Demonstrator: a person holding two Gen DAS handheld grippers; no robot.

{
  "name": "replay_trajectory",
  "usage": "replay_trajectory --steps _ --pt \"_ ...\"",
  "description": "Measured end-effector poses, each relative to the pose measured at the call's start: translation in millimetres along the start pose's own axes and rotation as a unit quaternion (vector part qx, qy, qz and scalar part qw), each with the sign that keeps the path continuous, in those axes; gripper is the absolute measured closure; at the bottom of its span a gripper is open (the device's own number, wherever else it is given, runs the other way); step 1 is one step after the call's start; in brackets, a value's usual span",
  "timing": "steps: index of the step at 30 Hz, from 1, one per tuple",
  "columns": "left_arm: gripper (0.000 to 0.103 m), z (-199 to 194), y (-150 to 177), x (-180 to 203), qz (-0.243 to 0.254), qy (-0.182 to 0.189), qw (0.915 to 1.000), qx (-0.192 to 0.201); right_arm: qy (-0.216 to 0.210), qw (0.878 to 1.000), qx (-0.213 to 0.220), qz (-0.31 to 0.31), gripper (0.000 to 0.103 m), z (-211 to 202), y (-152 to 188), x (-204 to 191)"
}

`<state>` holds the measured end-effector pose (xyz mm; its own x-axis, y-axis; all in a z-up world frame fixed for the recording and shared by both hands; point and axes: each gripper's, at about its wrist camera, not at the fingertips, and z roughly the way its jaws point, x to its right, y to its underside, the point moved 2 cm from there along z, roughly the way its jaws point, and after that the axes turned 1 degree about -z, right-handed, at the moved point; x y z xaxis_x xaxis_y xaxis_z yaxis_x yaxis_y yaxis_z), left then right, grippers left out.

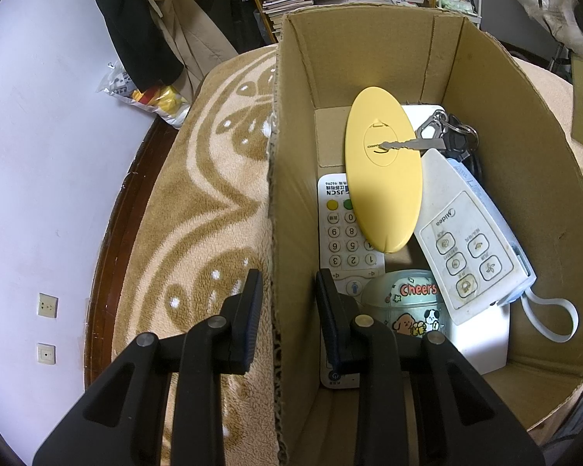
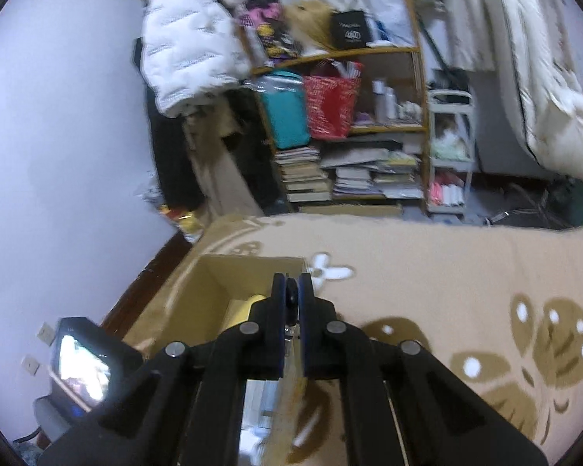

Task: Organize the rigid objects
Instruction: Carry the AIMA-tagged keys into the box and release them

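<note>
An open cardboard box [image 1: 524,178] stands on a beige patterned blanket [image 1: 198,202]. Inside lie a yellow oval case [image 1: 384,186], a bunch of keys [image 1: 452,138] with one key across the case, a white numbered remote [image 1: 340,233], a white Midea remote [image 1: 466,248] and a "Cheers" cup [image 1: 408,303]. My left gripper [image 1: 288,277] is open and straddles the box's left wall, one finger outside and one inside. In the right wrist view my right gripper [image 2: 291,283] hovers above the box [image 2: 198,295], shut on a small black round object [image 2: 291,297].
A flat white box [image 1: 482,345] lies under the items. Beyond the blanket stand a cluttered bookshelf [image 2: 349,124], hanging coats [image 2: 186,50] and a white wall [image 1: 39,155]. A black device with a lit screen [image 2: 81,365] sits at the lower left of the right wrist view.
</note>
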<state>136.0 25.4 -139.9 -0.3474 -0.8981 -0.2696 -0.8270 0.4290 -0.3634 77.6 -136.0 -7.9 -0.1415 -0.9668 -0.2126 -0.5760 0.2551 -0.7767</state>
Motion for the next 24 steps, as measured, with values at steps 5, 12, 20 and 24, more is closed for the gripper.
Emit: replay_trajectory --steps 5,12,20,24 --pt "0.075 0.0 -0.1 -0.2 0.000 0.000 1.0000 0.000 -0.021 0.999 -0.017 -0.031 0.096 11.2 6.4 -26.4" --pt "0.075 0.4 -0.1 1.5 0.001 -0.001 1.0000 0.001 -0.020 0.997 -0.063 -0.036 0.096 35.2 35.9 -30.8" --pt "0.075 -3.9 1.1 2.5 -0.002 -0.002 1.0000 0.006 -0.018 0.996 -0.088 -0.025 0.095 40.4 50.3 -18.9" --pt "0.075 -9.0 1.9 0.6 -0.007 0.001 0.9999 0.014 -0.014 0.996 -0.090 -0.020 0.094 33.1 52.2 -15.1"
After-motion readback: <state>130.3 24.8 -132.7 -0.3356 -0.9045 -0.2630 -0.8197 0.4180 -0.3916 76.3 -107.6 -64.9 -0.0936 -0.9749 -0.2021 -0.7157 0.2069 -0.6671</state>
